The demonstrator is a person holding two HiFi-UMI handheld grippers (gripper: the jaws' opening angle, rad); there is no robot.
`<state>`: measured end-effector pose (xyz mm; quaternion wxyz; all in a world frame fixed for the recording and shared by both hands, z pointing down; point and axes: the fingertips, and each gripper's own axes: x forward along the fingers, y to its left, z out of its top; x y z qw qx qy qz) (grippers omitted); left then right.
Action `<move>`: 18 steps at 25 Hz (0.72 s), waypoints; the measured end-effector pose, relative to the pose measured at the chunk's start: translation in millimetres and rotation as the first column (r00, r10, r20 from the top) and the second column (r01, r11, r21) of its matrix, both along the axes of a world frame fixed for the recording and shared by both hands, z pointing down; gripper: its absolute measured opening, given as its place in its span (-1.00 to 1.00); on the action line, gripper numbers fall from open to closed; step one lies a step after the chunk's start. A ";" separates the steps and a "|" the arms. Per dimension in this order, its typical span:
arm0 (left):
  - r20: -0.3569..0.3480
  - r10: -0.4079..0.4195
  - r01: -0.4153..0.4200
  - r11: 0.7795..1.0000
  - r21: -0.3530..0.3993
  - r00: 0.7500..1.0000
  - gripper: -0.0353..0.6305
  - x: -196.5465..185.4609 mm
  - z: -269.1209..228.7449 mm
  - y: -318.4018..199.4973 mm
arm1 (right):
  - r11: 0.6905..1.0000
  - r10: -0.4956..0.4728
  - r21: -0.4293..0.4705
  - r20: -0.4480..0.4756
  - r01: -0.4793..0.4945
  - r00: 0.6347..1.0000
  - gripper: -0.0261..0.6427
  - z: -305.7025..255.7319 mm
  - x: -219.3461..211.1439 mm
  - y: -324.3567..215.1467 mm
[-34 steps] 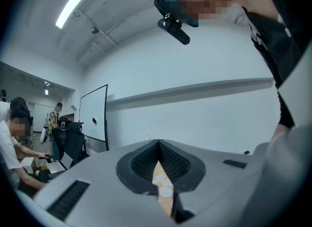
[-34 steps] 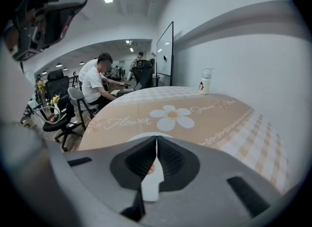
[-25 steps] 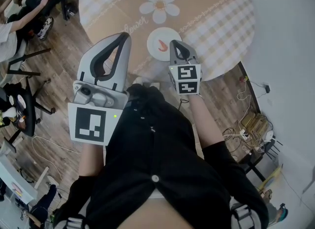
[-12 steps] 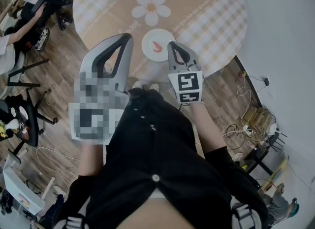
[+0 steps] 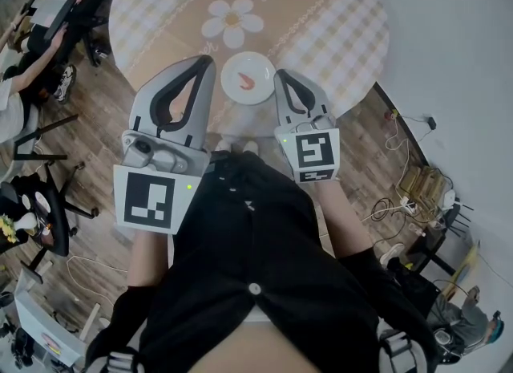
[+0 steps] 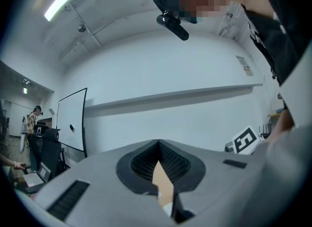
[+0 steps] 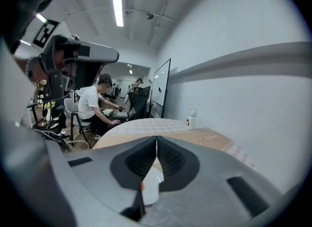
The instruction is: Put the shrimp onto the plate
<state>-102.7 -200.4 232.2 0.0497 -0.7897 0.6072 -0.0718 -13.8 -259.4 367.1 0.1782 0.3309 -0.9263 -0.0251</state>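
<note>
Both arms are drawn in near the body, pointing forward. The left gripper [image 5: 202, 62] and right gripper [image 5: 282, 76] flank the plate [image 5: 261, 66], each with jaws closed tip to tip and holding nothing. The shrimp [image 5: 247, 83] lies on the plate, at the tabletop's [image 5: 321, 26] near edge.

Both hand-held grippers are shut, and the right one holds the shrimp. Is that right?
Not quite. The left hand-held gripper and right hand-held gripper are shut, but the right one is empty: the head view shows the shrimp lying on the plate.
</note>
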 end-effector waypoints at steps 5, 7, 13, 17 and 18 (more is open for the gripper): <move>0.002 0.018 -0.018 1.000 0.015 1.000 -0.88 5.3 -5.9 -3.5 | 0.999 0.017 0.048 0.046 -0.020 0.999 -0.91 -30.1 5.5 -1.4; 0.002 0.021 -0.021 1.000 0.019 1.000 -0.88 7.1 -8.0 -4.2 | 0.998 0.018 0.060 0.063 -0.022 0.998 -0.91 -40.9 6.9 -1.3; 0.019 0.044 -0.044 0.998 0.035 0.999 -0.88 13.9 -13.9 -10.1 | 0.994 0.033 0.103 0.099 -0.043 0.995 -0.91 -67.3 15.8 -5.0; 0.020 0.049 -0.049 0.998 0.036 0.999 -0.88 15.5 -15.6 -11.7 | 0.990 0.032 0.131 0.096 -0.045 0.995 -0.91 -84.1 19.7 -2.6; 0.020 0.050 -0.051 0.998 0.037 0.999 -0.88 15.7 -16.4 -11.6 | 0.989 0.032 0.143 0.098 -0.045 0.995 -0.91 -88.0 20.2 -2.4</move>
